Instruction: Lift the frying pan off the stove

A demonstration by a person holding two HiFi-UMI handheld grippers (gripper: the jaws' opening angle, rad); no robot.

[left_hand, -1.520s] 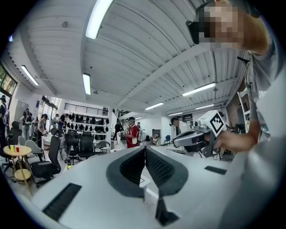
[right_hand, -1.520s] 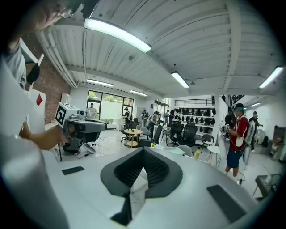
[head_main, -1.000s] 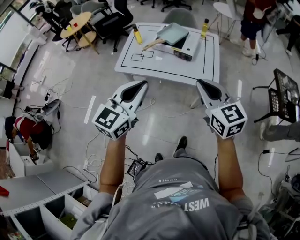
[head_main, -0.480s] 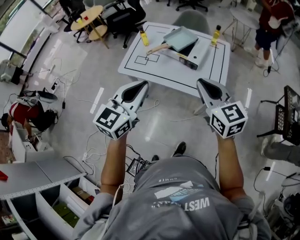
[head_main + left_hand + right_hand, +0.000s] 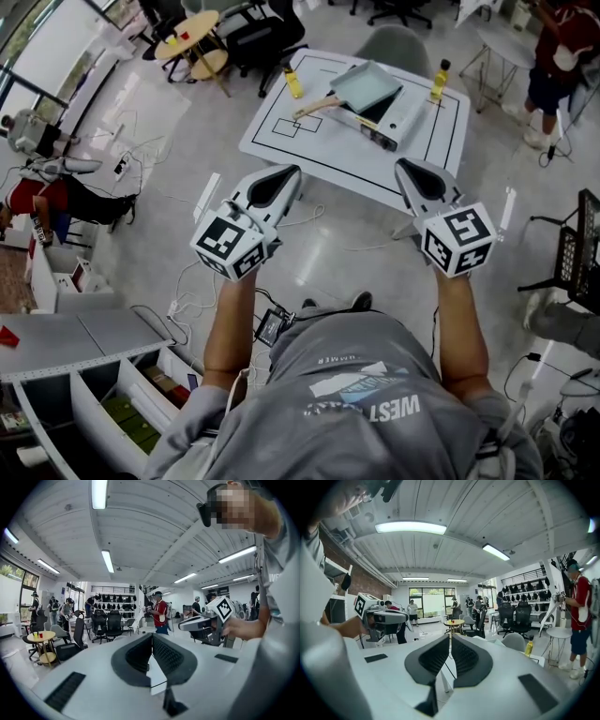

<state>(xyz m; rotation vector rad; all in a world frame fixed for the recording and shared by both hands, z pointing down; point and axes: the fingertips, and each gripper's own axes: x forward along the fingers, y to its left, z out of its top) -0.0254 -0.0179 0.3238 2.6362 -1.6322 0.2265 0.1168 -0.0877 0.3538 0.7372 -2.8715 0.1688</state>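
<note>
Nearer now sits the table (image 5: 323,150); I'm still approaching. Left gripper (image 5: 284,174) and right gripper (image 5: 406,169) are clenched, empty; frying pan (image 5: 366,84) seemingly rests on stove (image 5: 392,120).

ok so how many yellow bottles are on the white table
2. One yellow bottle sits near the white table's far left corner, left of the grey square frying pan; the other bottle sits near the far right corner.

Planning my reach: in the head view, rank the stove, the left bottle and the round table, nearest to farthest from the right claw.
1. Stove, just ahead of the right claw.
2. Left bottle, left of the pan.
3. Round table, far left, beyond.
</note>
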